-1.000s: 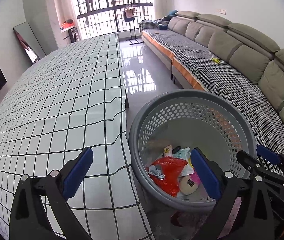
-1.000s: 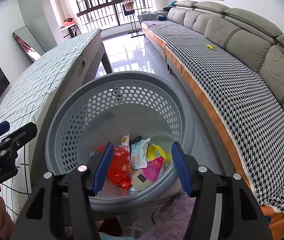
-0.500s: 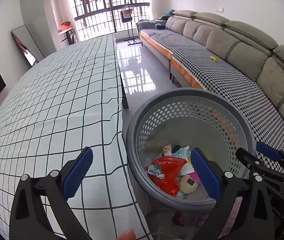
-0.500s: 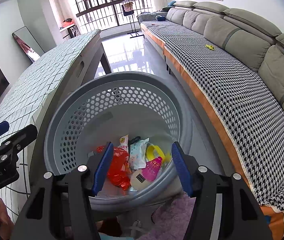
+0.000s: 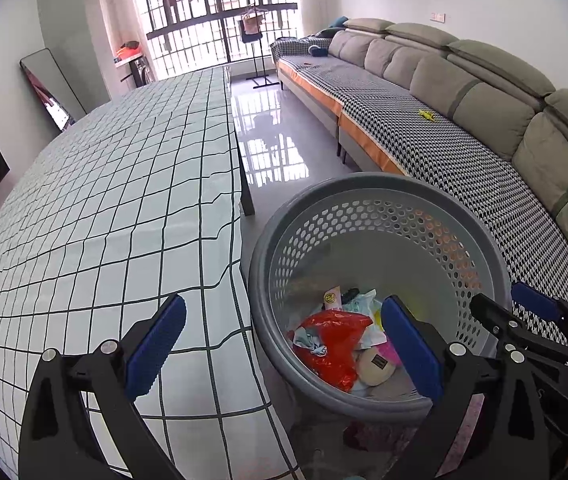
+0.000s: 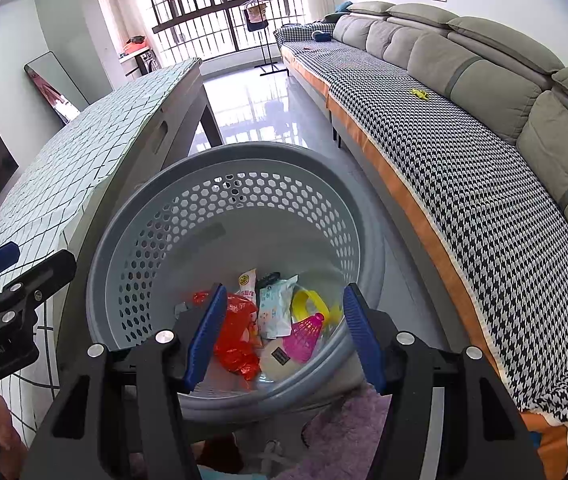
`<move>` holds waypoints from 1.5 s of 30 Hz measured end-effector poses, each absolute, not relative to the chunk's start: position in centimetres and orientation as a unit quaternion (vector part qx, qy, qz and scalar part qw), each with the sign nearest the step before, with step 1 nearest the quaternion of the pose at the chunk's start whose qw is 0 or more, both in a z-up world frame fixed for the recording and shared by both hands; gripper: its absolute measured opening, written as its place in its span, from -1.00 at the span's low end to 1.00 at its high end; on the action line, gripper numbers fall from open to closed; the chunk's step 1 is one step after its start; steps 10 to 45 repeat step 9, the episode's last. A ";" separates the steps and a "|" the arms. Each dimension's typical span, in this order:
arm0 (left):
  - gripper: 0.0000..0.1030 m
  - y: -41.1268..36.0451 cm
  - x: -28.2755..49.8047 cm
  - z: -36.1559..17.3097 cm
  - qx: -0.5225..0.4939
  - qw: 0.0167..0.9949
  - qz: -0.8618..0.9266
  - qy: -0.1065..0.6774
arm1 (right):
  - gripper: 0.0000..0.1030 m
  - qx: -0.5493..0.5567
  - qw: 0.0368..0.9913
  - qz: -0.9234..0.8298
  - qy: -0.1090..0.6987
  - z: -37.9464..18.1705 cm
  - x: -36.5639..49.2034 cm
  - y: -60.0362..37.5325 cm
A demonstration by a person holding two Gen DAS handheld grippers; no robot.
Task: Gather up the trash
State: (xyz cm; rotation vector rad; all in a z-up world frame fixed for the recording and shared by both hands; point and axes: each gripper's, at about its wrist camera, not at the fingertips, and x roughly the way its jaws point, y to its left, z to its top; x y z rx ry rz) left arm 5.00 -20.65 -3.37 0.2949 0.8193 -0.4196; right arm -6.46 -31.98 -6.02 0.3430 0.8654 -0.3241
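1. Right tongs (image 6: 284, 334) hang apart and empty over the grey basket (image 6: 151, 216).
2. Left tongs (image 5: 279, 344) gape wide, empty, straddling the checked surface (image 5: 103, 208) edge and the basket.
3. Trash (image 6: 239, 332) lies in the basket's bottom.
4. Sofa (image 6: 484, 92) behind.
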 end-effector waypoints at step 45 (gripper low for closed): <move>0.87 -20.6 5.2 -3.4 0.138 0.886 -0.198 0.397 | 0.12 0.165 0.881 -0.155 0.415 -6.0 -6.5 -32.0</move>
